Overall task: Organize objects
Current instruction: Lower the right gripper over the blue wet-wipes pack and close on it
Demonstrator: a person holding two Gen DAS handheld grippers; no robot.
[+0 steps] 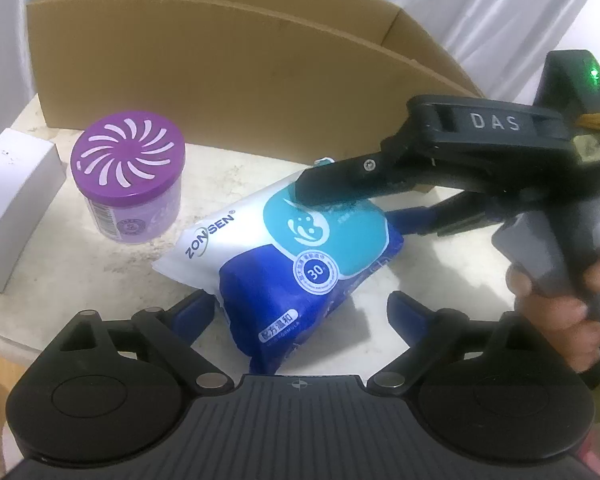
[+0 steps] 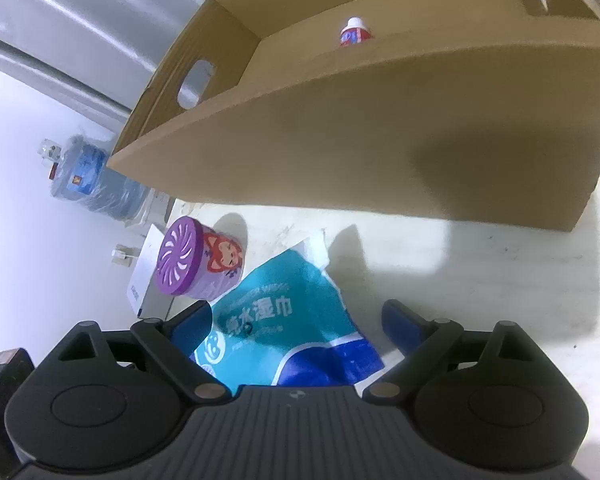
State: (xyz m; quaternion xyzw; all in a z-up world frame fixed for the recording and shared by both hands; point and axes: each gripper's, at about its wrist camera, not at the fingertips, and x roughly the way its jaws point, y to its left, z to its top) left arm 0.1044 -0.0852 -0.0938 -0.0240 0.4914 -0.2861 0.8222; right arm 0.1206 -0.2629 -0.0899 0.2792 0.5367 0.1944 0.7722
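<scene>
A blue, teal and white pack of wet wipes (image 1: pixel 284 256) lies on the pale table (image 1: pixel 112 280), tilted. My left gripper (image 1: pixel 300 312) is open with the pack's near end between its blue fingers. My right gripper (image 2: pixel 296 320) is open around the pack's far end (image 2: pixel 284 320); in the left wrist view it reaches in from the right (image 1: pixel 340 188), one finger over the pack, one under. A purple-lidded air freshener jar (image 1: pixel 128 176) stands upright left of the pack, also in the right wrist view (image 2: pixel 196 264). An open cardboard box (image 1: pixel 228 72) stands behind.
A white carton (image 1: pixel 12 208) lies at the table's left edge, beside the jar (image 2: pixel 148 276). A small red and white bottle (image 2: pixel 355 32) stands inside the cardboard box (image 2: pixel 380 140). A large blue water jug (image 2: pixel 88 180) lies beyond the table. White curtains hang behind.
</scene>
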